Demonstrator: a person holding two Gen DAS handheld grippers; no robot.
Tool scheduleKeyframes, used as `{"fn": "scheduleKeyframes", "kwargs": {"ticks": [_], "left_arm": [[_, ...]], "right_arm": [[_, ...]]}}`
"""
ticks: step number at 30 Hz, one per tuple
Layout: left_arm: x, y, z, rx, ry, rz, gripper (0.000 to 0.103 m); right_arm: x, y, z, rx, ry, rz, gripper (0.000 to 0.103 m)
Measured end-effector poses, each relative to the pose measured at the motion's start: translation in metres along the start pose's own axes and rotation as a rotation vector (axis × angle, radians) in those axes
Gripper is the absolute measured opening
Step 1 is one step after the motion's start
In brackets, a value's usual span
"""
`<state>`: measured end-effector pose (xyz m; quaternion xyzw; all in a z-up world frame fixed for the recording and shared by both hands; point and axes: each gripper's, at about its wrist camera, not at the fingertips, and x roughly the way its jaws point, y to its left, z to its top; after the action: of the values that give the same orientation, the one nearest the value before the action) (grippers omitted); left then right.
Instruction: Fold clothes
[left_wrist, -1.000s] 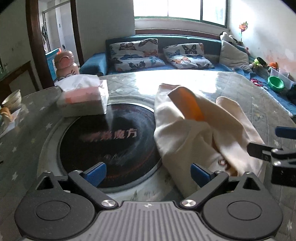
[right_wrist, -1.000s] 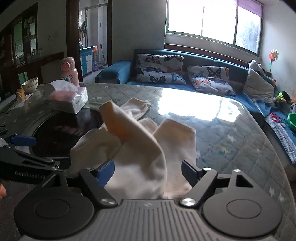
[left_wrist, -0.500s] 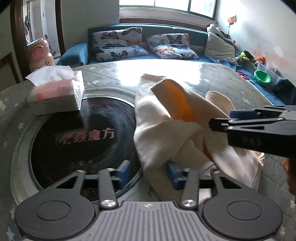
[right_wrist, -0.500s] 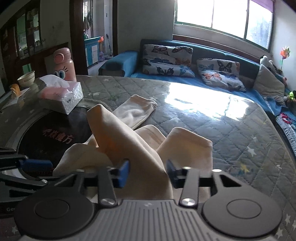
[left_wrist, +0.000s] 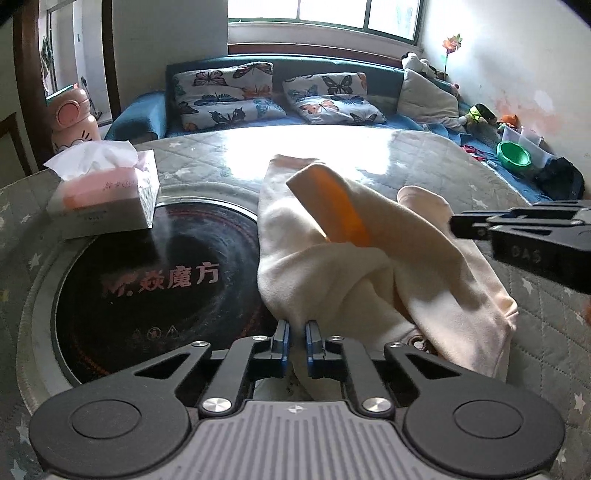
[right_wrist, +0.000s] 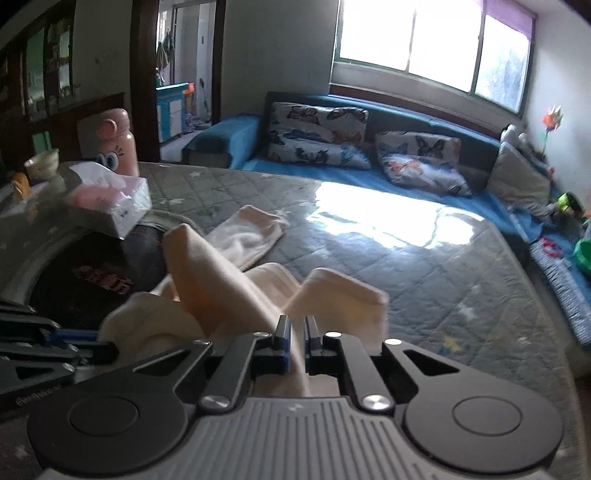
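Observation:
A cream garment (left_wrist: 332, 266) with an orange inner lining lies crumpled on the quilted table (left_wrist: 424, 155), partly over the black round hotplate (left_wrist: 147, 288). My left gripper (left_wrist: 297, 330) is shut on the garment's near edge. My right gripper (right_wrist: 297, 326) is shut on another fold of the same garment (right_wrist: 229, 280). The right gripper also shows at the right edge of the left wrist view (left_wrist: 524, 229). The left gripper shows at the left edge of the right wrist view (right_wrist: 48, 339). One sleeve or leg (right_wrist: 251, 232) stretches away across the table.
A tissue box (left_wrist: 107, 195) stands on the table at the left, by the hotplate. A pink bottle (left_wrist: 72, 122) stands behind it. A blue sofa with butterfly pillows (left_wrist: 280, 99) runs behind the table. A green bowl (left_wrist: 513, 155) lies at the far right.
Both grippers went from wide open to shut on the garment's near edge. Both moved in closer to the cloth.

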<state>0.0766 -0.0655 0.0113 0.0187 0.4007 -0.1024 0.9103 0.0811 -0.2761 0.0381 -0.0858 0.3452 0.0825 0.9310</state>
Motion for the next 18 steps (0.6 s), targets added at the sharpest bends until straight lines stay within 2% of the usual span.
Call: {"fn": "scheduleKeyframes", "kwargs": {"ticks": [3, 9, 11, 14, 17, 18], "left_arm": [[-0.001, 0.001, -0.002, 0.0, -0.003, 0.012, 0.009], [-0.005, 0.006, -0.003, -0.015, -0.013, 0.013, 0.008], [-0.007, 0.009, -0.003, -0.021, -0.017, 0.008, 0.008], [-0.009, 0.012, -0.001, -0.038, -0.017, -0.009, 0.008], [-0.009, 0.015, 0.001, -0.057, -0.01, -0.026, 0.015], [-0.009, 0.016, 0.002, -0.069, -0.006, -0.021, 0.028]], "right_arm": [[-0.008, 0.0, -0.003, -0.043, -0.02, -0.055, 0.005], [-0.025, -0.016, -0.008, -0.027, -0.052, -0.105, 0.004], [-0.029, -0.021, -0.008, -0.013, -0.054, -0.107, 0.004], [-0.032, -0.023, -0.01, -0.01, -0.04, -0.061, 0.007], [-0.027, -0.014, -0.007, -0.014, -0.032, -0.006, 0.027], [-0.023, -0.008, -0.005, -0.02, -0.031, 0.005, 0.034]]}}
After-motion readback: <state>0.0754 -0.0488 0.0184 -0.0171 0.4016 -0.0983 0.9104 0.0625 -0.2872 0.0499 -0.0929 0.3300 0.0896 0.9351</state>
